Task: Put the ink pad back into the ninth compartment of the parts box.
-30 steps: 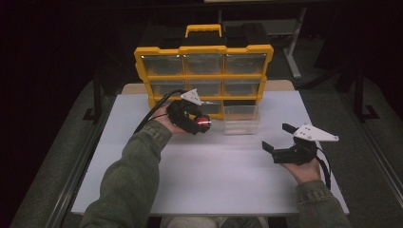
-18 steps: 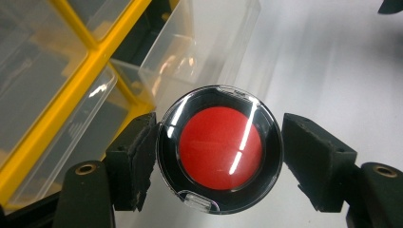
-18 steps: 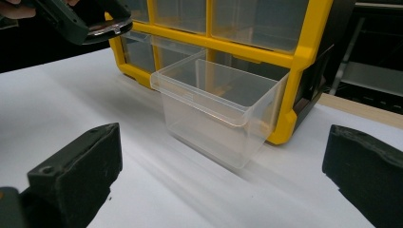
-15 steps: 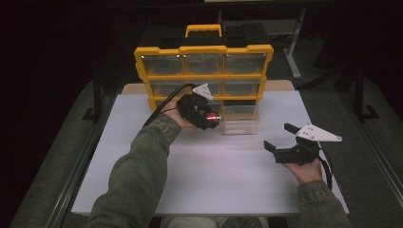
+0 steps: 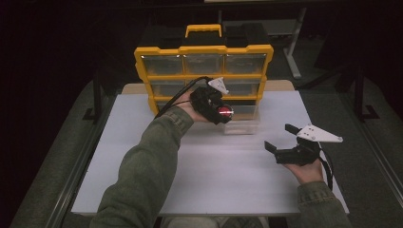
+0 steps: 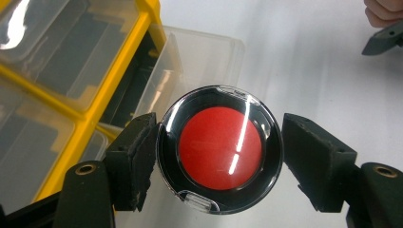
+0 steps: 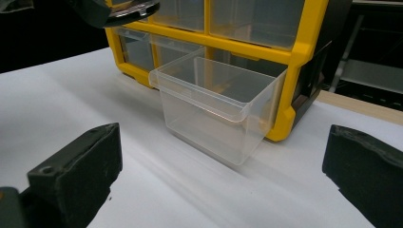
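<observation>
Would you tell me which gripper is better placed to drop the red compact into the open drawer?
Left: the left gripper holds the red compact above the open drawer; the right gripper is empty.

Dark floor (image 5: 43,142) around the white table (image 5: 228,185), a grey metal frame (image 5: 294,42) behind.

**Layout, high view**

Drawer cabinet (image 5: 203,71) sat upper centre on the table (image 5: 119,142). One drawer (image 5: 241,124) stuck out at its lower right. Left gripper (image 5: 223,112) with round case (image 5: 224,111) hung above the drawer; right gripper (image 5: 280,142) lower right.
</observation>
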`<state>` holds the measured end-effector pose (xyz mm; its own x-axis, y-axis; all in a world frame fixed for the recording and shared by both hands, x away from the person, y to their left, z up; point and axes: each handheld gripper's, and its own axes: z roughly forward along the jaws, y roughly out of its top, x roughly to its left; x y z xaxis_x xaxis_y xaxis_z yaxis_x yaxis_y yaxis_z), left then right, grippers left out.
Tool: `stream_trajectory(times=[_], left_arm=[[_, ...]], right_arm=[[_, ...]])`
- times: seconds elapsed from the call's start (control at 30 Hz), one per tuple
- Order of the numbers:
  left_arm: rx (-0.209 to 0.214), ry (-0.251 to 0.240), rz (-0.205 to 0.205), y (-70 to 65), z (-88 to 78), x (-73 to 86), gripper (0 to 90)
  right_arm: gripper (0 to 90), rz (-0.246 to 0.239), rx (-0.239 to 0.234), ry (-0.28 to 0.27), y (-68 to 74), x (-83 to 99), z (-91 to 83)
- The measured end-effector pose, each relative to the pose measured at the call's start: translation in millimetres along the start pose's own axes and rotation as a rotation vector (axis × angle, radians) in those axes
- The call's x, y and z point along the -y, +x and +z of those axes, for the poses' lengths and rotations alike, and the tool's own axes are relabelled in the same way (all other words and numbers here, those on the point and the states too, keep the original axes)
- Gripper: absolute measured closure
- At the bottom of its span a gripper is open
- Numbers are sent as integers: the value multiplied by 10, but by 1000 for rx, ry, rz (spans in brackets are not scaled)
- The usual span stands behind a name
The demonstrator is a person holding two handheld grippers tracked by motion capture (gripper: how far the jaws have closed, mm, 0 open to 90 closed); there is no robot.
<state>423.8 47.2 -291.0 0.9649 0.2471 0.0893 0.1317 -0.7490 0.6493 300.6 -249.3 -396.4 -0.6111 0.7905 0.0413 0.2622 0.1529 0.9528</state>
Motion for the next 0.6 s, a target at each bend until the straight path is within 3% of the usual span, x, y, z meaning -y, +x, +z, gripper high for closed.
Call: stream_trajectory(times=[0.6], left_arm=[[32,-10,40,41,239,-242,297]], right_arm=[[0,6,4,8,-17,21,-3]])
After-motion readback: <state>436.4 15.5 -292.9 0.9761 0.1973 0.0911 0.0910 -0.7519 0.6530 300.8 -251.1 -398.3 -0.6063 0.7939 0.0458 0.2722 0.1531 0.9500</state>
